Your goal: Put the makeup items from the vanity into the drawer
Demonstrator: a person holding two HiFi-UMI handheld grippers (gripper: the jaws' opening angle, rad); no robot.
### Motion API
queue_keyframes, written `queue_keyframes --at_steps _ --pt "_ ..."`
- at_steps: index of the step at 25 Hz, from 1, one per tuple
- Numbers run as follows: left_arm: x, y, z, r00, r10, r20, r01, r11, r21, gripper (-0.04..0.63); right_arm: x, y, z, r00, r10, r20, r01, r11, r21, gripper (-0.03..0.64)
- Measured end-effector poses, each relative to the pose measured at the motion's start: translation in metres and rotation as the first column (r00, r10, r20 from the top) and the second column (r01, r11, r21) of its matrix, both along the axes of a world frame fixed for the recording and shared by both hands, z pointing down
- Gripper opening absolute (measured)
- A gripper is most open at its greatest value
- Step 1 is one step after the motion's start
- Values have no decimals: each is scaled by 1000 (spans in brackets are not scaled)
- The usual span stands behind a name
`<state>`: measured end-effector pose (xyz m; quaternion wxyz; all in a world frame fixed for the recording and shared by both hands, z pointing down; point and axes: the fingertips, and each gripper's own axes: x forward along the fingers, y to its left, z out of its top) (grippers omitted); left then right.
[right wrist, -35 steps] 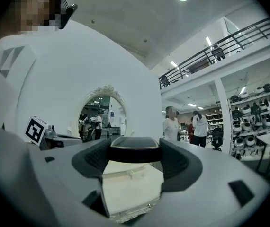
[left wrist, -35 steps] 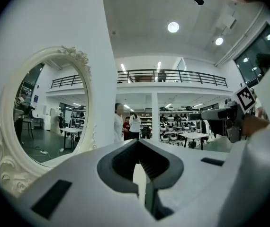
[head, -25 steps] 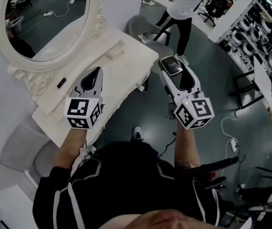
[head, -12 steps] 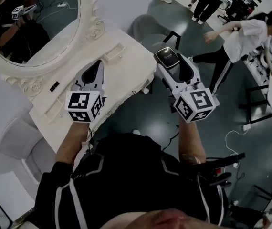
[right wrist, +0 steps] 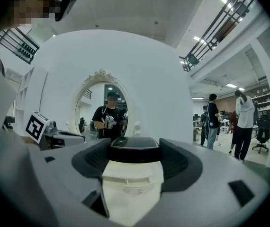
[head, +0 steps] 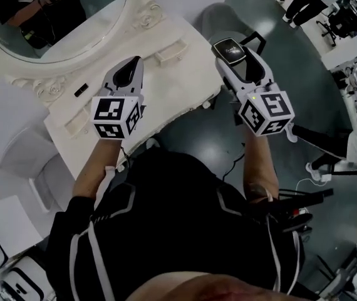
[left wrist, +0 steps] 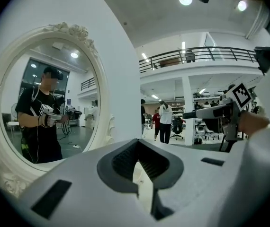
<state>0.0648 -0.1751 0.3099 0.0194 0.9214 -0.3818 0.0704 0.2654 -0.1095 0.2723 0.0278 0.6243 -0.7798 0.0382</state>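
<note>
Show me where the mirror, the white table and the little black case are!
mirror [head: 59, 24]: head view, on the glass inside the oval frame.
white table [head: 178, 80]: head view, on a bare part of its top.
black case [head: 228, 50]: head view, on its shiny lid.

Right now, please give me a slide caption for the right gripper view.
Right gripper holds a black compact, facing the vanity mirror.

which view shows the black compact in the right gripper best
The head view: it looks down on the whole lid of the flat glossy black compact, clamped in the right gripper. The right gripper view shows only its edge, side-on. In the left gripper view the compact cannot be made out.
</note>
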Motion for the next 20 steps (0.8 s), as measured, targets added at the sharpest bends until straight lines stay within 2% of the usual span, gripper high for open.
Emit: queue_keyframes --at_steps 5,11,20 --pt "-17 -31 13 1000 -4 -15 4 999 -35 5 -14 -47 16 1000 -20 -12 20 998 -54 327" --pt "-29 -58 38 998 30 -46 -33 997 -66 5 -29 -94 48 1000 -23 -6 22 989 -146 327" --pt "-38 -76 76 999 -4 -44 -1 992 -125 5 -36 -156 118 996 -86 -30 72 945 -319 327"
